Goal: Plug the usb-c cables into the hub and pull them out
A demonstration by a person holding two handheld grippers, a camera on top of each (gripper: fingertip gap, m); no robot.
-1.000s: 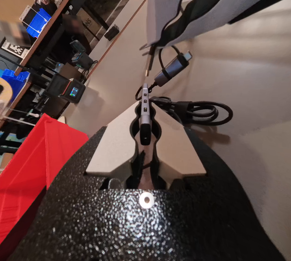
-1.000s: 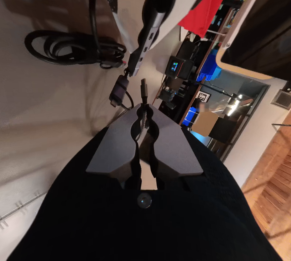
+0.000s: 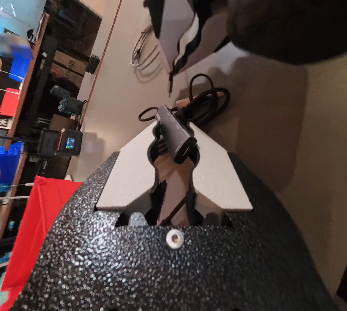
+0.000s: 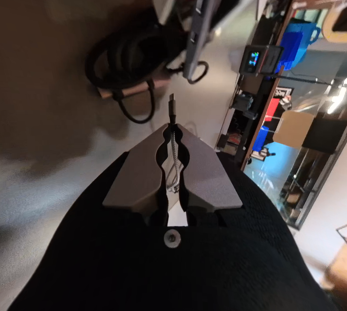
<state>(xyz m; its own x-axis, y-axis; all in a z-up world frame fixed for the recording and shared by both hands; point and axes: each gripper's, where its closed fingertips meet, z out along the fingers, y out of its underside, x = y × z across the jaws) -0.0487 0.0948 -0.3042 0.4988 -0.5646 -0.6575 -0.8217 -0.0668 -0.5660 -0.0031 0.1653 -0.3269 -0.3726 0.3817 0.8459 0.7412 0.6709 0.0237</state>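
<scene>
In the left wrist view, the left gripper [image 3: 173, 142] has its fingers closed on the grey hub [image 3: 175, 133], which sits tilted between the tips, its dark end turned toward the camera and its row of ports facing up. Just behind the hub lies a coiled black cable [image 3: 208, 105] on the light table [image 3: 120, 80], and farther off a loose braided silver cable [image 3: 144, 52] rests on the same surface. Above these, the right gripper [image 3: 173, 71] hangs blurred, with a dark plug pointing down from its tips toward the hub but apart from it. In the right wrist view, the right gripper [image 4: 171, 126] has its fingers pressed together on the usb-c cable [image 4: 172, 107], just behind the plug; the plug stands out past the tips, free in the air. Beyond it, the hub [image 4: 197, 35] appears blurred and out of contact with the plug. A small device with a lit screen [image 4: 253, 60] stands at the far table edge.
</scene>
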